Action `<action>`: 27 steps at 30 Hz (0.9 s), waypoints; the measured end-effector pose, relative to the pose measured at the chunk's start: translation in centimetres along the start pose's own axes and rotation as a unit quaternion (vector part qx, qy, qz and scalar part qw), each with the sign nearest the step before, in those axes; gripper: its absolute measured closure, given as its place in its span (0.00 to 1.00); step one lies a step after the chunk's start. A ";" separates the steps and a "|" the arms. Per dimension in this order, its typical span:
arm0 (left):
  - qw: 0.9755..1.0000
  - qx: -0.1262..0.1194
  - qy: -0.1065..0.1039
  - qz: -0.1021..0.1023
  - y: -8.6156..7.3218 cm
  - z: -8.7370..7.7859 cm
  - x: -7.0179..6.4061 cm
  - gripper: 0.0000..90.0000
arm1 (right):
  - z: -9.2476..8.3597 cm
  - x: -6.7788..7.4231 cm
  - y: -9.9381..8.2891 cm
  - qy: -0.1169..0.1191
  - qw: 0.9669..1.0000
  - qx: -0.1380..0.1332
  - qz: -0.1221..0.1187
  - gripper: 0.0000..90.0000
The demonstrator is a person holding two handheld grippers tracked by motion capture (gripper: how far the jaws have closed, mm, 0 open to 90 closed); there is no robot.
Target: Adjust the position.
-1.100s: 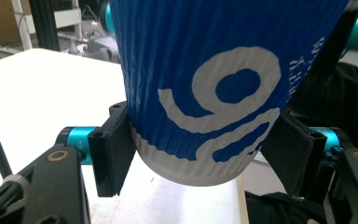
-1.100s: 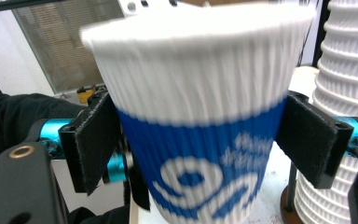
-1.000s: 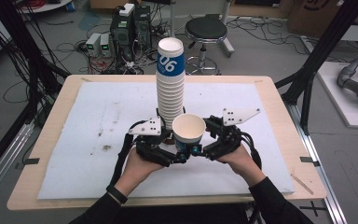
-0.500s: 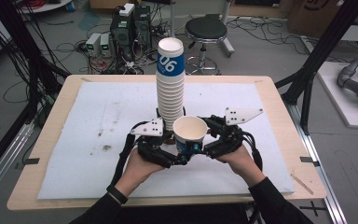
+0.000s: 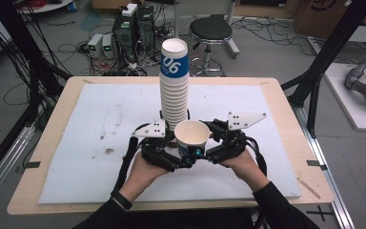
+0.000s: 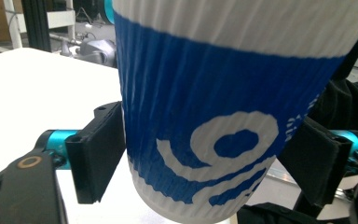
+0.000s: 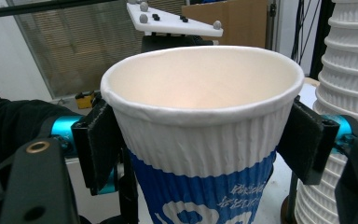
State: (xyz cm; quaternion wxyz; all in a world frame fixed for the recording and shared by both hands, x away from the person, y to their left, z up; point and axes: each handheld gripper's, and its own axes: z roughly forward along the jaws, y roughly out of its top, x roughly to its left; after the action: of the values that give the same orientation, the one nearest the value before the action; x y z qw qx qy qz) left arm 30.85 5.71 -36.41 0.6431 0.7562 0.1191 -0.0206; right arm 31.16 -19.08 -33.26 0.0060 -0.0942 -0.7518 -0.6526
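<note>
Paper cup (image 5: pixel 192 137) sits between both claws — right claw (image 5: pixel 208 144) clamps it, left claw (image 5: pixel 183 157) slackened, barely touching.

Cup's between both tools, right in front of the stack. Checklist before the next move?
1. Right tool grips the cup: its jaws have just been closing, and the pads press both sides under the rim. Ok.
2. Left tool free of the cup: its jaws have just been opening and flank the lower wall. Whether the pads touch: cannot tell.
3. Cup upright, mouth up: ok.
4. Gap between cup and stack: the stack stands close behind the cup. Cannot tell.
5. Stack upright on the white mat: ok.
</note>
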 end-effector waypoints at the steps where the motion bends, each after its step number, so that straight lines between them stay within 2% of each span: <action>1: 1.000 -0.001 0.003 0.002 0.0 0.0 0.0 0.25 | 0.0 0.0 0.0 0.000 1.000 0.000 0.000 0.26; 4: 1.000 -0.003 -0.001 0.004 0.0 -0.1 0.0 0.29 | 0.1 0.0 -0.1 -0.001 1.000 0.001 0.002 0.26; 14: 1.000 0.000 0.002 0.012 0.0 -0.1 -0.1 0.31 | 0.0 0.0 0.0 0.002 1.000 0.003 0.003 0.25; 27: 1.000 0.008 0.011 0.022 0.0 -0.1 -0.1 0.31 | 0.1 -0.2 0.0 0.006 1.000 0.002 0.026 0.21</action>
State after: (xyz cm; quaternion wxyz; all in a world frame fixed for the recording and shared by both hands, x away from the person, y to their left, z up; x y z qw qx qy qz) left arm 30.69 5.77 -36.40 0.6363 0.7636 0.1094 0.0008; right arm 31.34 -19.03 -33.32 0.0282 -0.1097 -0.7503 -0.6514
